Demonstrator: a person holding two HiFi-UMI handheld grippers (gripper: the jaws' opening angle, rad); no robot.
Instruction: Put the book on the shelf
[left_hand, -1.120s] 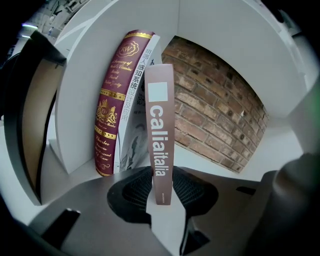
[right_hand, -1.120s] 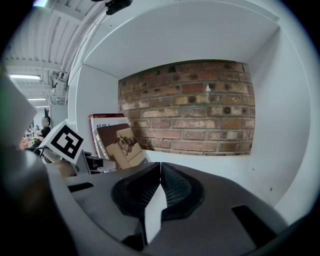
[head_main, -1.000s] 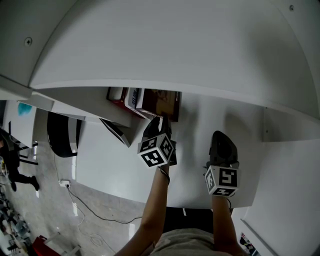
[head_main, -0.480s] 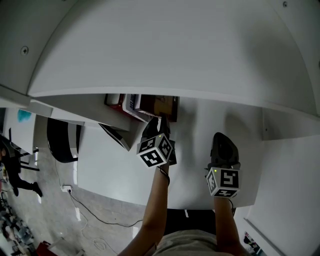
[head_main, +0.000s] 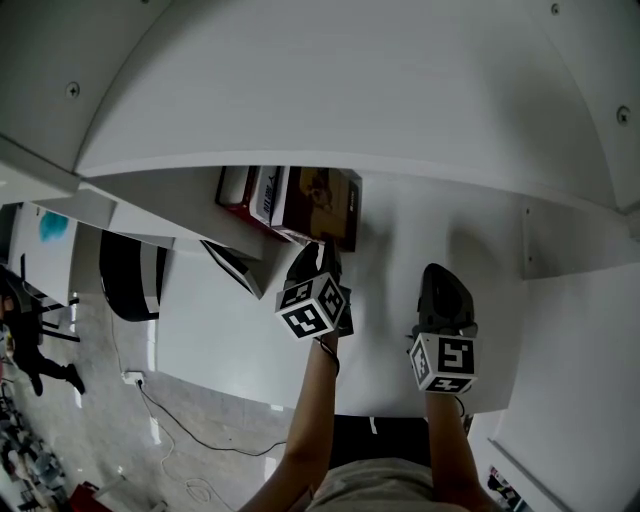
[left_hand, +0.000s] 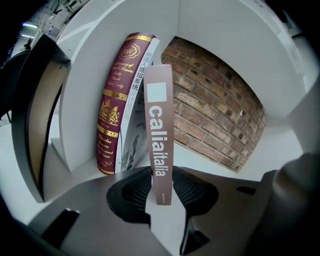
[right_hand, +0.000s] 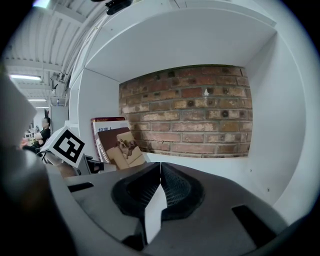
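Squarely between jaws of left gripper: upright brown book.

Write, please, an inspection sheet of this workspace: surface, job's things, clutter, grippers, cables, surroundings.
Surface: white shelf board, bare to the right of the books.
Job's things: brown thin book with white lettering, upright, next to a white-spined book and a maroon hardcover book with gold print.
Clutter: nothing seen.
Grippers: left gripper shut on the brown book's spine; right gripper shut, empty, apart from the books.
Cables: thin dark cable lying on the grey floor, away from the shelf.
Surroundings: red brick back wall; a person far off at the left.
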